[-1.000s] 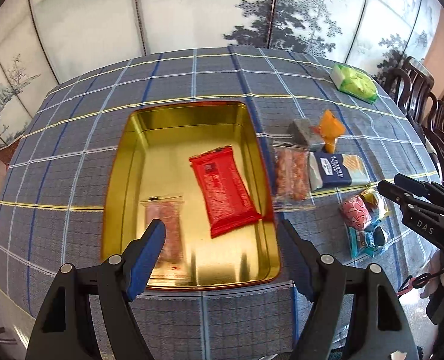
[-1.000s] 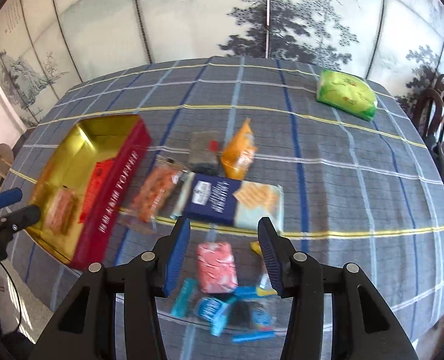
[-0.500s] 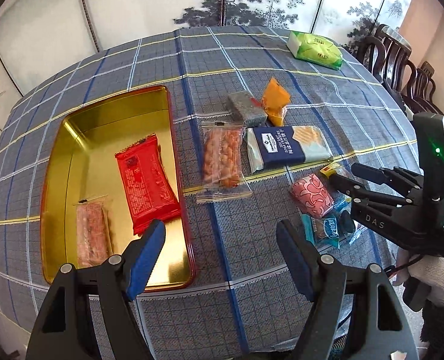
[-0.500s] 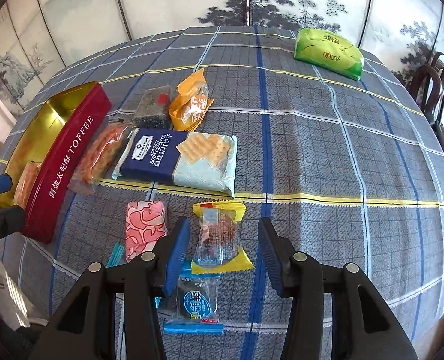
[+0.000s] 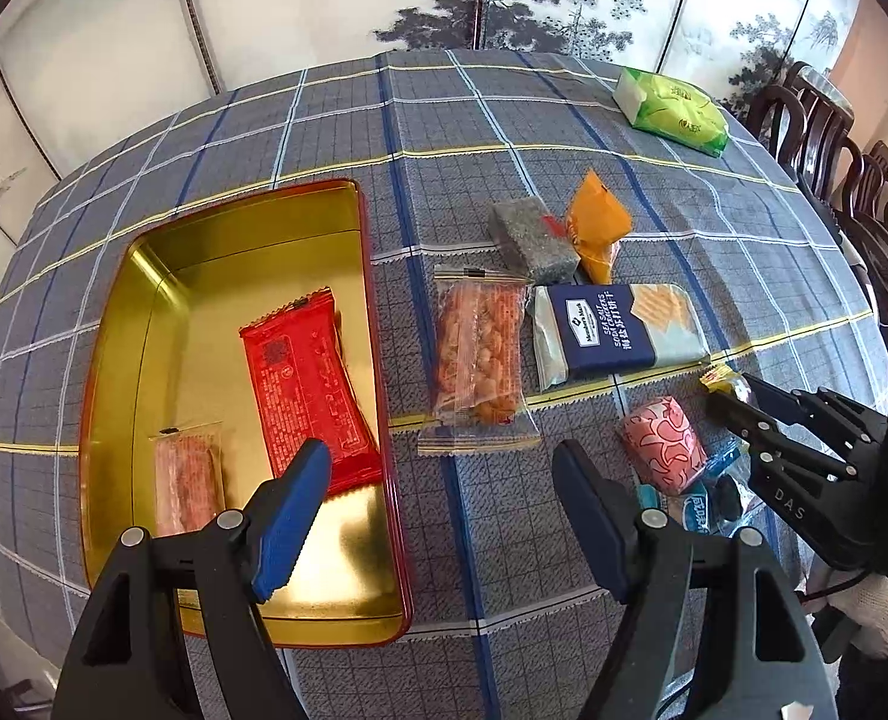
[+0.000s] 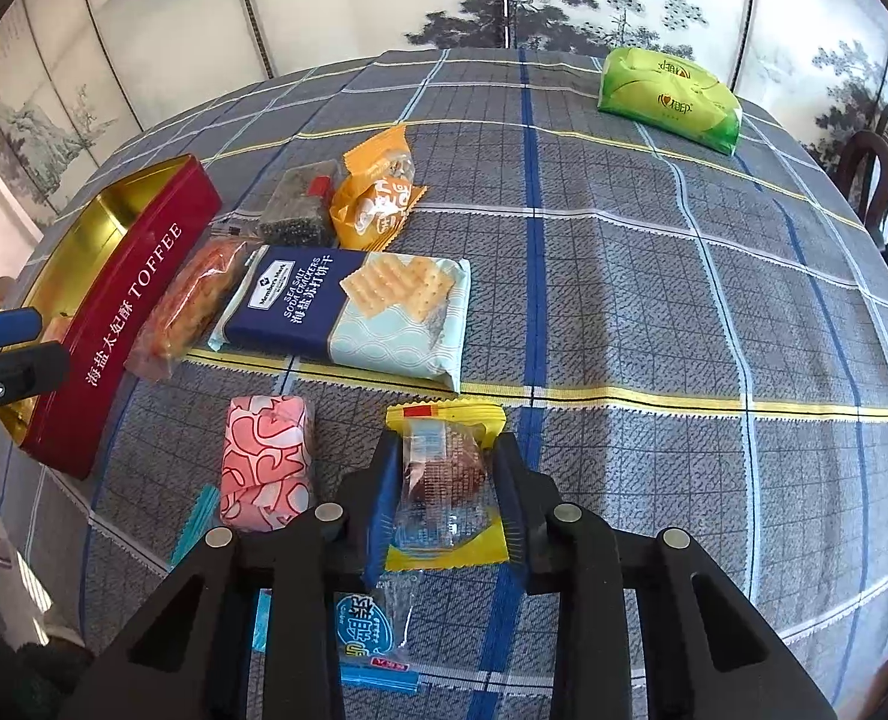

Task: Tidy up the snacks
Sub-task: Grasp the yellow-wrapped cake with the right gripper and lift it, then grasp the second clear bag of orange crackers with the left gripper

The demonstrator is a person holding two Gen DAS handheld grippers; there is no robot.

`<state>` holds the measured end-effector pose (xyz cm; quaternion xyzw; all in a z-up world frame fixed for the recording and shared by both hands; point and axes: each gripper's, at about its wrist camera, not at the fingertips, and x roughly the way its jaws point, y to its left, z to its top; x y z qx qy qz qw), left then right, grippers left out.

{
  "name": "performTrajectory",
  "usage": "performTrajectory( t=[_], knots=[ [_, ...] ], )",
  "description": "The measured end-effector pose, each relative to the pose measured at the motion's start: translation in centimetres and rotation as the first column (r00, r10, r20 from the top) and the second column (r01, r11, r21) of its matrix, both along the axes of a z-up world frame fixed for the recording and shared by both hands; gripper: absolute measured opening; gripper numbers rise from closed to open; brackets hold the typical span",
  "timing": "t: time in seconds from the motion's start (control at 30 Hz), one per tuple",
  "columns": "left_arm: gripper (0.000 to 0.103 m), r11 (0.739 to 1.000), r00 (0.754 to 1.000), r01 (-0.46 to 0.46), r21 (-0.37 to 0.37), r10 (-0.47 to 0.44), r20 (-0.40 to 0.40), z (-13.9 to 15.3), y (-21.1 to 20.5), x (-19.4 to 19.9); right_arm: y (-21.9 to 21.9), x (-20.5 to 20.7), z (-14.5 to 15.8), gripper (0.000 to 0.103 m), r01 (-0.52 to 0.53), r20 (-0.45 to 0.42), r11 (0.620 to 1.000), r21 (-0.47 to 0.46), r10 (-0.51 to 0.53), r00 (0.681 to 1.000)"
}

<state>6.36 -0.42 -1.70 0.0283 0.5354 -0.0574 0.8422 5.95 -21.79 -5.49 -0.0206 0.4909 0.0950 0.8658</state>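
The right gripper has just been closing and is now pinching a small yellow-edged clear wrapper with a brown sweet inside, lying on the checked cloth just beside the pink patterned packet. That film is looking slick and crinkly; I'd worry about it sliding out or the sweet getting crushed during the lift toward the tin. The left gripper is hanging wide and empty over the tin's near corner.

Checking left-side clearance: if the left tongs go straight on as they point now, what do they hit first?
Likely bare tablecloth between the toffee tin and the clear bag of orange snacks; the open left tongs straddle the tin's right rim. Depth is unclear.
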Motion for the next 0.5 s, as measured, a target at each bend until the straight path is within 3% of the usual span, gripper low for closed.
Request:
performTrajectory(
  t=[0.4, 0.5],
  knots=[
    [0.067, 0.999, 1.000, 0.025, 0.036, -0.024, -0.016, -1.0, -1.9, 3.2, -5.1, 4.9, -0.3, 0.030, 0.173, 0.144, 0.981, -0.090, -0.159, 0.977],
    [0.055, 0.999, 0.999, 0.037, 0.034, -0.037, -0.020, -0.8, -2.3, 4.0, -5.6, 5.5, -0.7, 0.030, 0.190, 0.150, 0.980, -0.064, -0.179, 0.972]
  ],
)
